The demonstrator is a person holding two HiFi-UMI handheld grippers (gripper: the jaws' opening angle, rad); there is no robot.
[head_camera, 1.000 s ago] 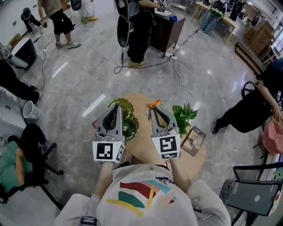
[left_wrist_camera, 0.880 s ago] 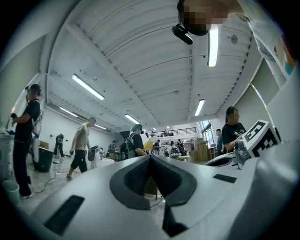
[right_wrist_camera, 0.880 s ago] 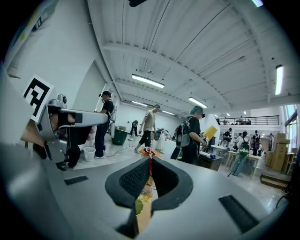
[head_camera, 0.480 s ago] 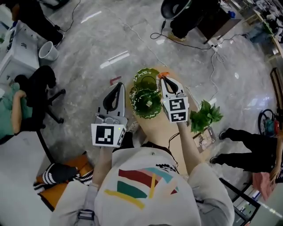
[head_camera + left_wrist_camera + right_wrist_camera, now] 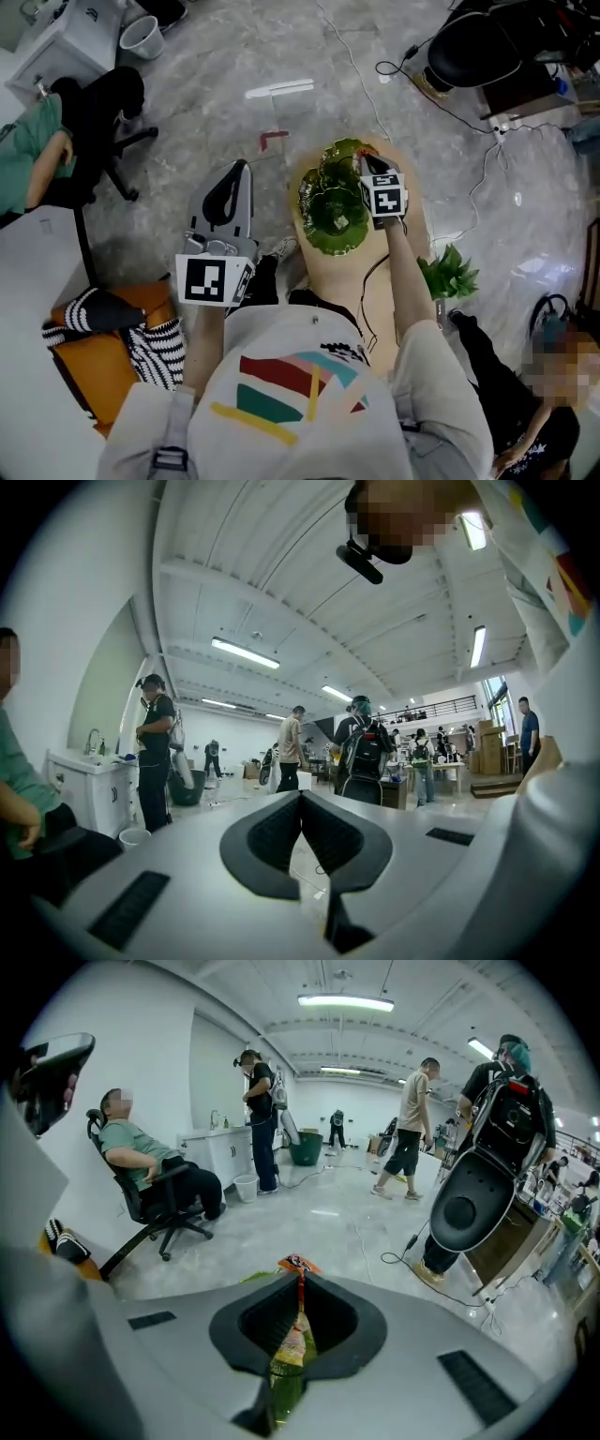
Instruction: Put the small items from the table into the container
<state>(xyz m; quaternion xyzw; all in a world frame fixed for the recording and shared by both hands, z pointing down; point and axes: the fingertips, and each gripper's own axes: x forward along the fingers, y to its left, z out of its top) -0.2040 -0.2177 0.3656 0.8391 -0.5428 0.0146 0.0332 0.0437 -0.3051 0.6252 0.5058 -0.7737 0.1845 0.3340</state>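
1. Now the left gripper [image 5: 242,169] has its two dark, ridged jaws pressed together. Nothing is between them. It hangs over the shiny grey floor [image 5: 187,122], at 9 o'clock from the table.
2. The right gripper [image 5: 365,161] is pinched tight on a thin, crinkly snack packet [image 5: 294,1331]. The packet is orange at the top and yellow lower down. It stands flat and upright between the jaws.
3. The table [image 5: 330,272] is smooth, pale wood with a rounded edge.
4. Two green glass dishes sit at the table's 12 o'clock end. Both are see-through with wavy rims. The near dish [image 5: 330,217] touches the far dish [image 5: 339,155].
5. The right gripper and its packet are at 3 o'clock of the far dish, right by its rim. I cannot tell if the packet touches the glass.
6. A leafy green plant [image 5: 450,274] sits at 4 o'clock from the dishes.
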